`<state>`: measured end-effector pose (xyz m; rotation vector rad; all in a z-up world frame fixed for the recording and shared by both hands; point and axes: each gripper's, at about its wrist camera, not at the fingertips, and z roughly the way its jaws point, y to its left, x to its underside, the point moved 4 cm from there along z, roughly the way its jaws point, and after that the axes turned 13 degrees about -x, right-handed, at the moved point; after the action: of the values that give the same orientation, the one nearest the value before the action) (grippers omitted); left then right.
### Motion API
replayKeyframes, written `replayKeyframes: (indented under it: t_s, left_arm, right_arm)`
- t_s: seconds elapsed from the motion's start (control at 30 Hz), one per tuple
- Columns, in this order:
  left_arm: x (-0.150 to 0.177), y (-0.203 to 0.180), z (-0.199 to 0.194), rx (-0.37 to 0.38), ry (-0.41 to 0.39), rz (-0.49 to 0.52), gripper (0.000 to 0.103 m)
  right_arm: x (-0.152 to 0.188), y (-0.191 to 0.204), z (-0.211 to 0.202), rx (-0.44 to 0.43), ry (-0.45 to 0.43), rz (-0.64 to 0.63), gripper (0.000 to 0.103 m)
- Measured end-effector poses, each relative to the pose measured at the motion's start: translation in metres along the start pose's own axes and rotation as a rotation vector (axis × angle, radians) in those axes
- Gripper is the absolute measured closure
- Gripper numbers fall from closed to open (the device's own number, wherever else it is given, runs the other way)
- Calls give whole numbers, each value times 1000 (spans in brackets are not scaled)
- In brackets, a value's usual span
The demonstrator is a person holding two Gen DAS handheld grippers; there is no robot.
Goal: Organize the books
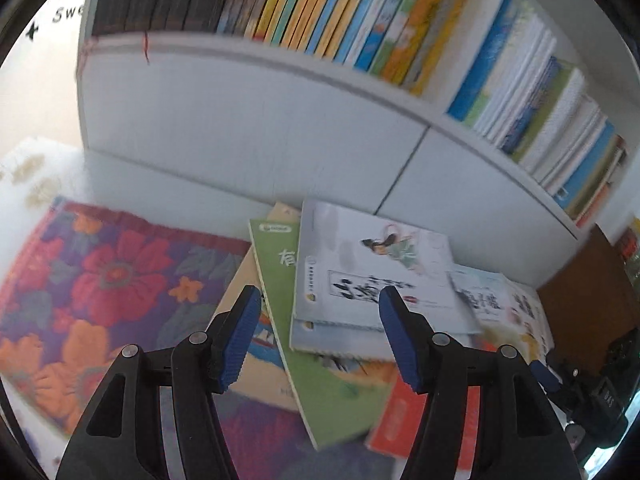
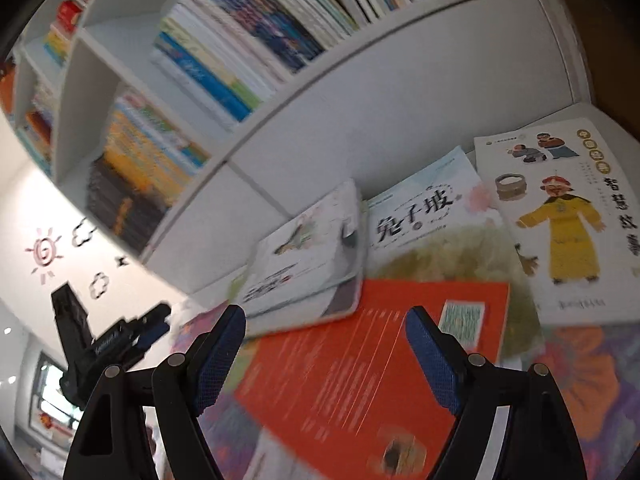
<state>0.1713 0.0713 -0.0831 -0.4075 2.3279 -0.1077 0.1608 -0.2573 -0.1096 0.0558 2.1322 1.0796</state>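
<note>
Both grippers tilt down over the loose books: left gripper jaws apart and empty above the white book and green book; right gripper spread wide, empty, over the red book below the white bookshelf.

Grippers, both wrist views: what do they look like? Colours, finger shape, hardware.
Both look alike. The left gripper has two black plastic fingers with triangular cut-outs, round silver pivot pins, and blue ribbed pads on the inner faces. The right gripper has the same black linkage, silver pins and blue textured pads. No cables, sleeves or hands show.
</note>
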Motion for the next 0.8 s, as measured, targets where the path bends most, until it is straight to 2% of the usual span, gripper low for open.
replayKeyframes:
  t_s: [0.07, 0.13, 0.23, 0.27, 0.33, 0.4, 0.53, 0.8]
  left_arm:
    - [4, 0, 15, 12, 8, -9, 44]
    - [10, 0, 31, 13, 16, -10, 44]
    - [22, -4, 52, 64, 67, -1, 44]
    - [24, -6, 51, 53, 55, 22, 43]
    - [24, -15, 48, 36, 35, 106, 43]
    - [29, -25, 45, 76, 31, 142, 40]
    - [36, -36, 39, 32, -4, 228, 40]
    - [44, -42, 32, 27, -28, 288, 40]
  right_arm:
    - [-6, -8, 22, 12, 17, 5, 21]
    - [-12, -16, 44, 59, 40, -7, 21]
    - [-11, -21, 65, 61, 46, -40, 21]
    - [-10, -16, 69, 79, 62, -75, 21]
    - [-6, -10, 76, 51, 102, -107, 21]
    - [-3, -6, 79, 65, 115, -143, 21]
    - [2, 1, 83, 50, 145, -190, 21]
    - [2, -1, 75, 42, 139, -181, 18]
